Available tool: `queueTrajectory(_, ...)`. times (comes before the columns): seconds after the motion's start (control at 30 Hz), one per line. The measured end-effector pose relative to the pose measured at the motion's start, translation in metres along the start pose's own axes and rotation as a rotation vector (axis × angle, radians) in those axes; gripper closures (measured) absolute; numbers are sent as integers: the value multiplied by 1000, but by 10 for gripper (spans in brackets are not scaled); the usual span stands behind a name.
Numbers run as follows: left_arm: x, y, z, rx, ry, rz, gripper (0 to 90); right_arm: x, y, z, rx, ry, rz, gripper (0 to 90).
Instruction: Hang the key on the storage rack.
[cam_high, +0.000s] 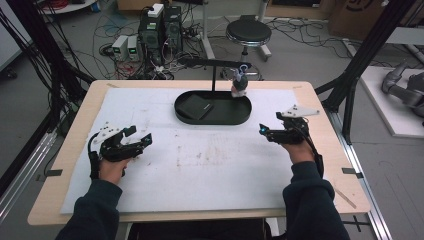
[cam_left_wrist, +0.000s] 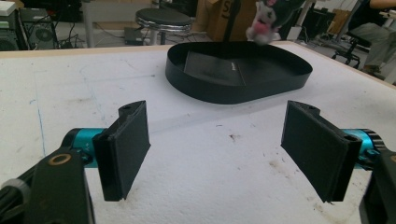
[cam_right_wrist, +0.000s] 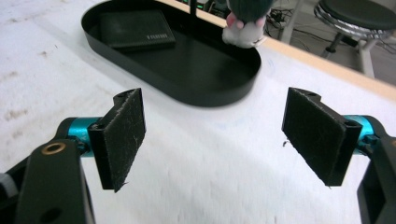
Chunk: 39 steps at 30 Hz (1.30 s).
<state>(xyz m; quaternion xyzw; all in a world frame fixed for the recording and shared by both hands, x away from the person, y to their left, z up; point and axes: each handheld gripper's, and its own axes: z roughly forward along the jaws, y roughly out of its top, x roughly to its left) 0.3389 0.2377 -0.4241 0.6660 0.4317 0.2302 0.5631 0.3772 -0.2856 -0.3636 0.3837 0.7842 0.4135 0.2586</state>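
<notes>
Flanking a glossy oval black tray (cam_high: 212, 119) — 2 grippers, left gripper (cam_high: 136, 139) and right gripper (cam_high: 265, 131), felt-padded, agape.

black stool (cam_high: 248, 32) behind table, computer towers (cam_high: 161, 26), floor cables (cam_high: 295, 27).

A laboratory or workshop setting is indicated by a wooden table (cam_high: 320, 100) enclosed in a black metal frame (cam_high: 367, 47), desktop computers (cam_high: 161, 27) on the floor amid tangled cables (cam_high: 300, 27), a round stool (cam_high: 248, 33), and cardboard boxes (cam_high: 350, 15).
</notes>
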Motion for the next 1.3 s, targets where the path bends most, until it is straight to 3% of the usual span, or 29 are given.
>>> queueTrajectory(0.13, -1, 0, 0, -1, 0, 3, 232, -1, -25, -9, -6, -13, 17, 219)
queueTrajectory(0.37, -3, 0, -1, 1, -1, 13, 232, 7, -46, -18, -11, -33, -6, 219)
queueTrajectory(0.47, -3, 1, -1, 3, -1, 19, 232, 10, -49, -18, 0, -40, -26, 219)
queueTrajectory(0.8, -3, 1, -1, -6, -6, 30, 232, 9, -58, -20, 11, -52, -20, 219)
queueTrajectory(1.03, -3, 1, -1, -8, -5, 33, 232, 13, -60, -17, 28, -46, -52, 219)
queueTrajectory(1.3, -2, 1, 0, -7, 0, 30, 232, 11, -61, -15, 38, -45, -44, 219)
